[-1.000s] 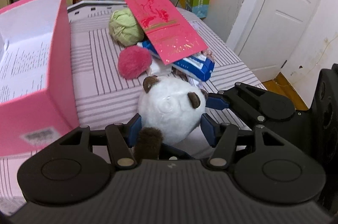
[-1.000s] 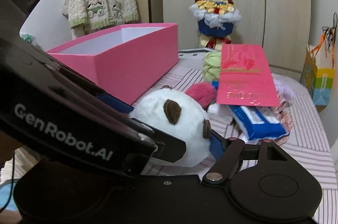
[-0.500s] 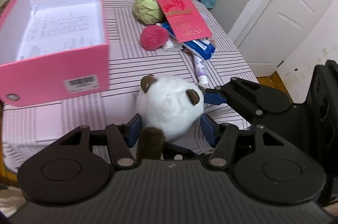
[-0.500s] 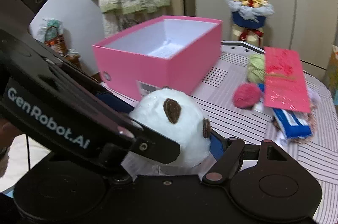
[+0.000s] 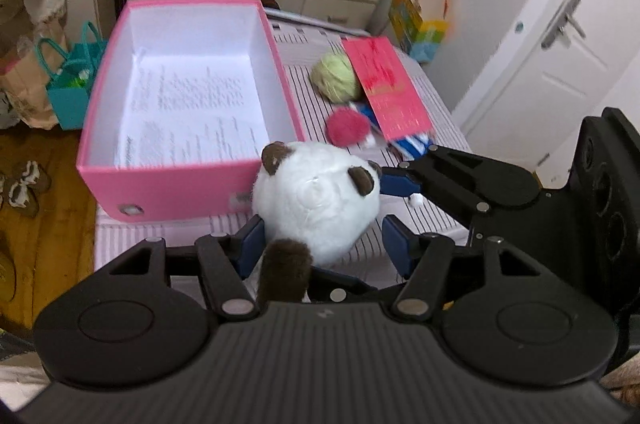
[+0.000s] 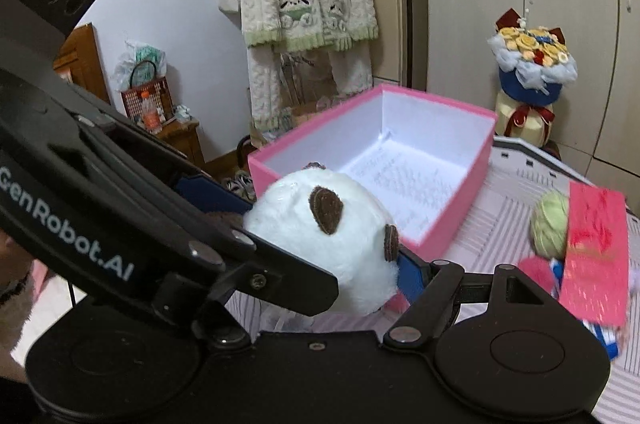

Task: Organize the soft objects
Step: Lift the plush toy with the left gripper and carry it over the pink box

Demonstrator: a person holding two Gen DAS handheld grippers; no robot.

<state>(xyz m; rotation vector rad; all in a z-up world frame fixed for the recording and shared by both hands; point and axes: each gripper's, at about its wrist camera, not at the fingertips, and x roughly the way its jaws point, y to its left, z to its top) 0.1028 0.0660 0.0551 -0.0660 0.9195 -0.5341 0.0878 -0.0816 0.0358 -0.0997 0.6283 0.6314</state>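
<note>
- Teal bag [image 5: 72, 84], far left of the left wrist view: on the wooden floor beside the table.
- Pink box [image 5: 188, 184], left of centre: open top, white inside, printed sheet on its bottom. It sits on the striped tablecloth [image 5: 304, 84].
- Panda plush [image 5: 316, 196], lower centre: white, brown ears. It is lifted off the cloth and overlaps the box's near right corner in the frame, outside the box.
- Your left gripper [image 5: 324, 242], lower centre: the plush sits between its jaws. The left blue pad [image 5: 252, 240] lies against the fur, while the right pad stands just clear, cloth showing in the gap. These jaws have just been opening and are not clamped.
- Your right gripper [image 6: 332, 252]: it comes in from the right, closed on the plush. One blue pad [image 6: 412, 276] presses beside the lower ear; the other finger is hidden behind the left gripper's body.
- Green yarn ball [image 5: 336, 80], right of centre: on the cloth, touching the red envelope.
- Pink pompom [image 5: 348, 128]: just below the yarn ball.
- Red envelope [image 5: 388, 92]: lying tilted over a blue and white packet [image 5: 412, 144].
- White door [image 5: 560, 64], far right.
</note>
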